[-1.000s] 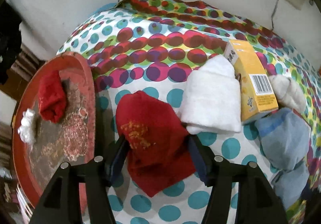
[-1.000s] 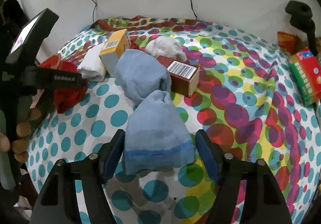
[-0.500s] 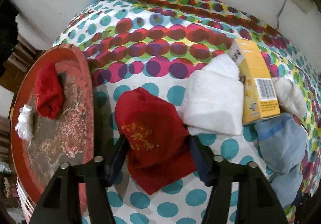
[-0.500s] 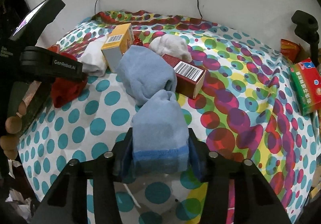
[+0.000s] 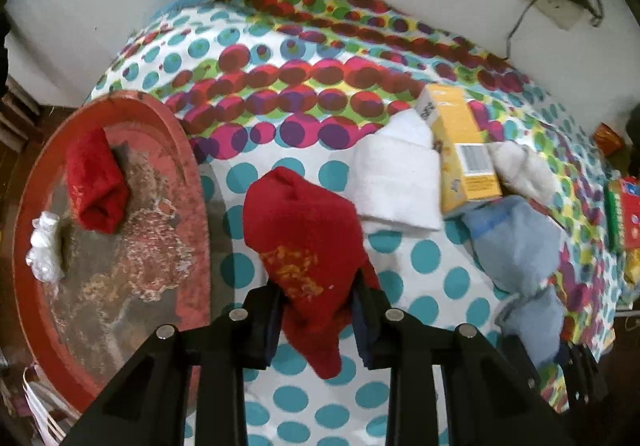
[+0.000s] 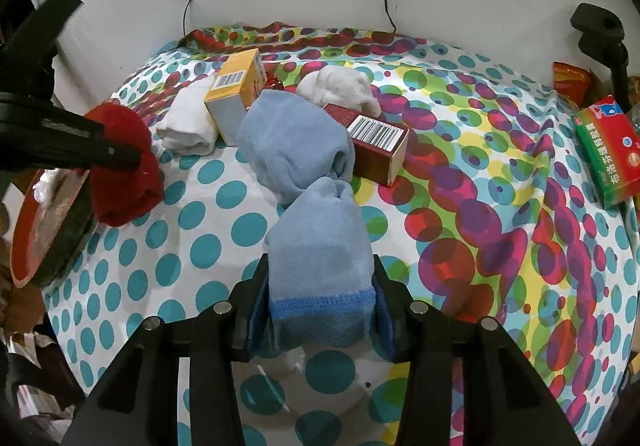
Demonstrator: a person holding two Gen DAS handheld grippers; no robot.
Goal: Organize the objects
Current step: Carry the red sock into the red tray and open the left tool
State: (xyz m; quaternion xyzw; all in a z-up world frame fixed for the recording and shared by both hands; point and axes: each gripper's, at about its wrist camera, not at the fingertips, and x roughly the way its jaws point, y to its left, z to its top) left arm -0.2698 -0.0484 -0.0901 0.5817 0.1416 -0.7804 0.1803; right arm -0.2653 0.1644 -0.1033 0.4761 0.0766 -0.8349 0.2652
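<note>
My left gripper [image 5: 316, 298] is closing its jaws on a red cloth [image 5: 300, 230] with a gold print, and its pads press the cloth's lower part, which hangs just above the spotted bedsheet [image 5: 424, 258]. The right wrist view shows the same red cloth [image 6: 124, 174] raised beside the red round tray [image 6: 28, 246]. My right gripper [image 6: 320, 298] is shut on a folded light-blue cloth [image 6: 320, 246] with a darker blue hem, which rests on the sheet. A second blue cloth [image 6: 292, 142] lies just behind it.
The red tray [image 5: 188, 166] at the left holds another red cloth [image 5: 94, 186] and a white bundle [image 5: 46, 250]. A white towel [image 5: 396, 182], a yellow box [image 5: 460, 142], a dark red box [image 6: 376, 142] and a white sock [image 6: 340, 86] lie farther back. A green box [image 6: 604, 150] sits at the right edge.
The left jaws have closed in on the red cloth and lifted it off the sheet. The right jaws have closed on the blue cloth, which stays where it was.
</note>
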